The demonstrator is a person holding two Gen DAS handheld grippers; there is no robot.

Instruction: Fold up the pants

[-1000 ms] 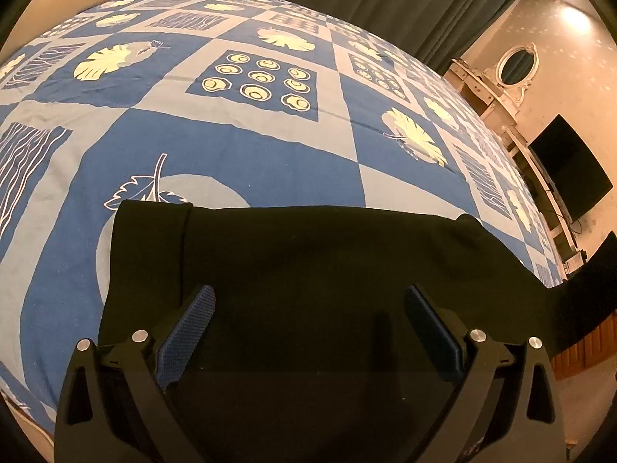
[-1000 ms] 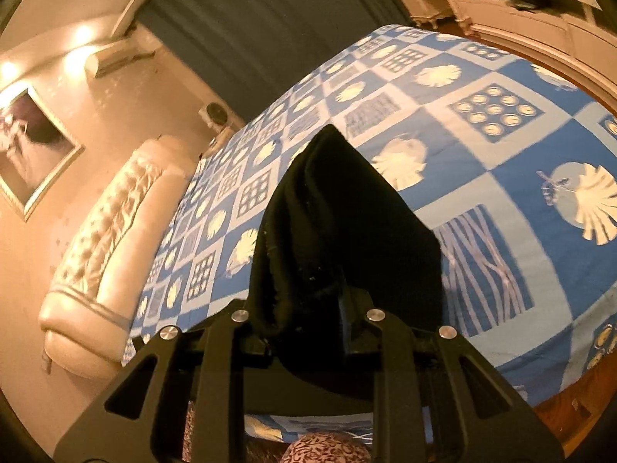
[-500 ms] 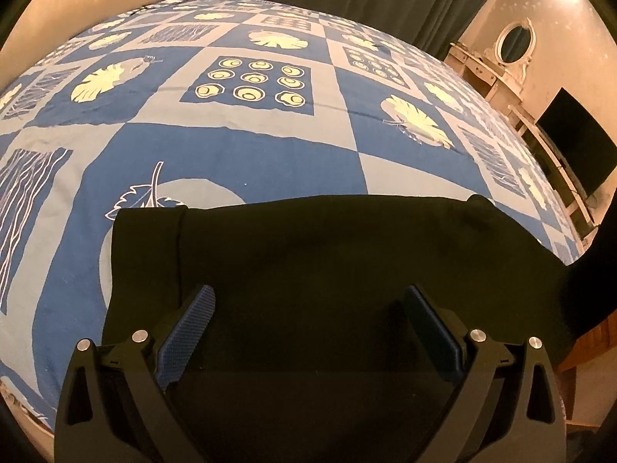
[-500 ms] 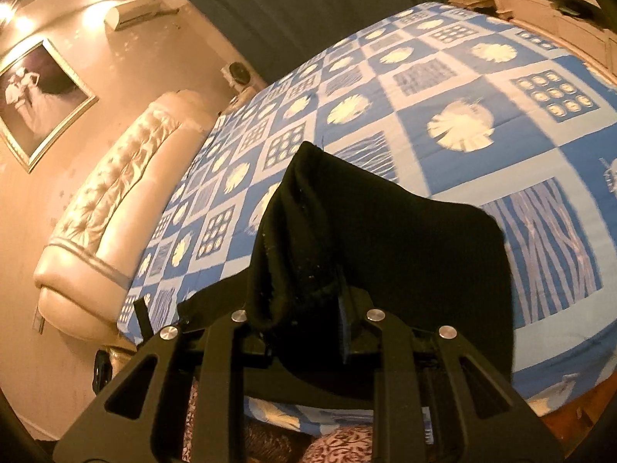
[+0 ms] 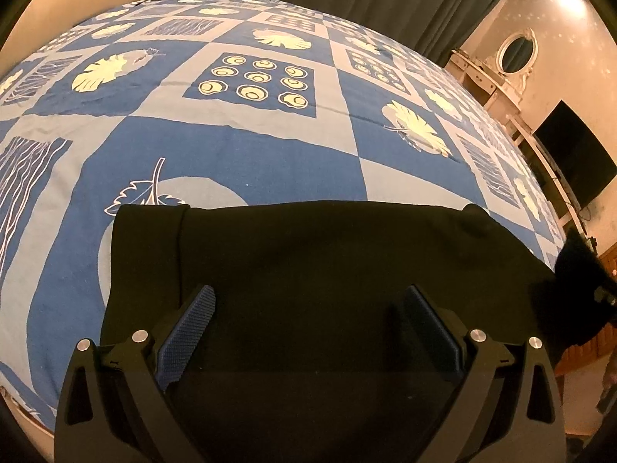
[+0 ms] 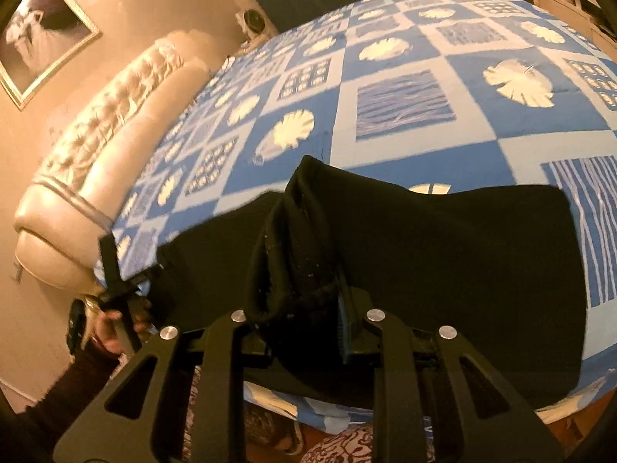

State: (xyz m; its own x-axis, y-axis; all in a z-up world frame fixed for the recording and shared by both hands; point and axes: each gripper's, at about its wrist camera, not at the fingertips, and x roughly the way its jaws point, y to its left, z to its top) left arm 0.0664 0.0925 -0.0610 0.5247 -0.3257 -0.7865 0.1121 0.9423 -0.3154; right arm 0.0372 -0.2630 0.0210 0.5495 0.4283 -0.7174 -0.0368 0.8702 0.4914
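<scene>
You're working in a home bedroom: a bed [image 5: 270, 142] under a blue patterned cover, its tufted cream headboard [image 6: 100, 146] at one end, a framed picture [image 6: 42, 38] above that, a vanity mirror [image 5: 516, 52] beyond the bed's far side.

The black pants [image 5: 327, 270] lie folded flat along the near edge of the bed [image 5: 231, 146], one bunched end [image 6: 297, 239] lifted off it.

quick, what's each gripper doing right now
left gripper: open, fingers spread above the black pants, holding nothing.
right gripper: shut on a bunched fold of the black pants.
</scene>
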